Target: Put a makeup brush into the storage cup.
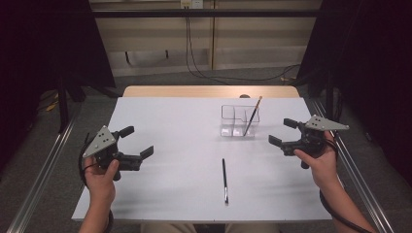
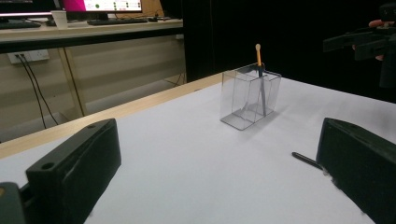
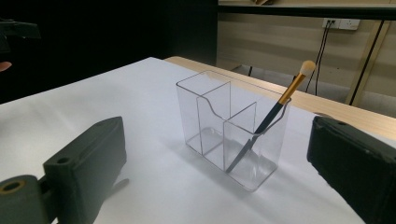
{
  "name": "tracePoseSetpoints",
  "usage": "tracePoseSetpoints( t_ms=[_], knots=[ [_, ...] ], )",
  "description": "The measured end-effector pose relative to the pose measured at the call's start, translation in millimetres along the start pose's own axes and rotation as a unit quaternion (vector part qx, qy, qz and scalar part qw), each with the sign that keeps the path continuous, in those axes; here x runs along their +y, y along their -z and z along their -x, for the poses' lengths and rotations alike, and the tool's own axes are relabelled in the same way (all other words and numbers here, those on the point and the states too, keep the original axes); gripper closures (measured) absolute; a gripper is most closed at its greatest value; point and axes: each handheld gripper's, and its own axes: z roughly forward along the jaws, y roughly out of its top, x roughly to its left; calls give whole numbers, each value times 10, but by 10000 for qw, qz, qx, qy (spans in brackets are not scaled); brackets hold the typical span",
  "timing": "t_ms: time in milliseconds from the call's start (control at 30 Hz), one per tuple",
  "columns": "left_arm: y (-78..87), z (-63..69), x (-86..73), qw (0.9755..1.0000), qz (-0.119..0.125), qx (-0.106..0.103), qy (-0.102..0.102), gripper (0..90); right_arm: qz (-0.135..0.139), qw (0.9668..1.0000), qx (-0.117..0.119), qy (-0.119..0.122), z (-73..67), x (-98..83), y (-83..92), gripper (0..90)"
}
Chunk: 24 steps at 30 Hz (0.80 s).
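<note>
A clear plastic organiser [image 1: 239, 121] with several compartments stands on the white table [image 1: 175, 121], right of centre. A brush with a gold ferrule [image 1: 253, 115] leans upright in its right-hand compartment. A second, dark brush [image 1: 225, 180] lies flat near the front edge, between my hands. My left gripper [image 1: 137, 141] is open at the left side, holding nothing. My right gripper [image 1: 282, 132] is open just right of the organiser, also holding nothing. In the right gripper view the organiser [image 3: 229, 126] and leaning brush [image 3: 275, 112] sit between the jaws, a short way ahead. In the left gripper view the organiser [image 2: 250, 95] stands farther off.
The white sheet covers a wooden table whose far edge [image 1: 209, 91] shows bare. Metal rails [image 1: 39, 184] run along both sides. Black curtains hang left and right, and cables lie on the floor behind. In the left gripper view the lying brush's end [image 2: 306, 159] pokes out beside the right jaw.
</note>
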Motion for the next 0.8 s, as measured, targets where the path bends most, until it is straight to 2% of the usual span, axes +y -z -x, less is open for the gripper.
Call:
tracePoseSetpoints(
  t_ms=[400, 800],
  knots=[
    [-7, 3, -2, 10000, 2, -19, -5, 0, 95, 9999, -27, -21, -36, -40, 165, 42],
    [5, 2, 8, 10000, 44, -32, 33, 0, 21, 9999, -101, 19, -70, -127, 324, 40]
  ],
)
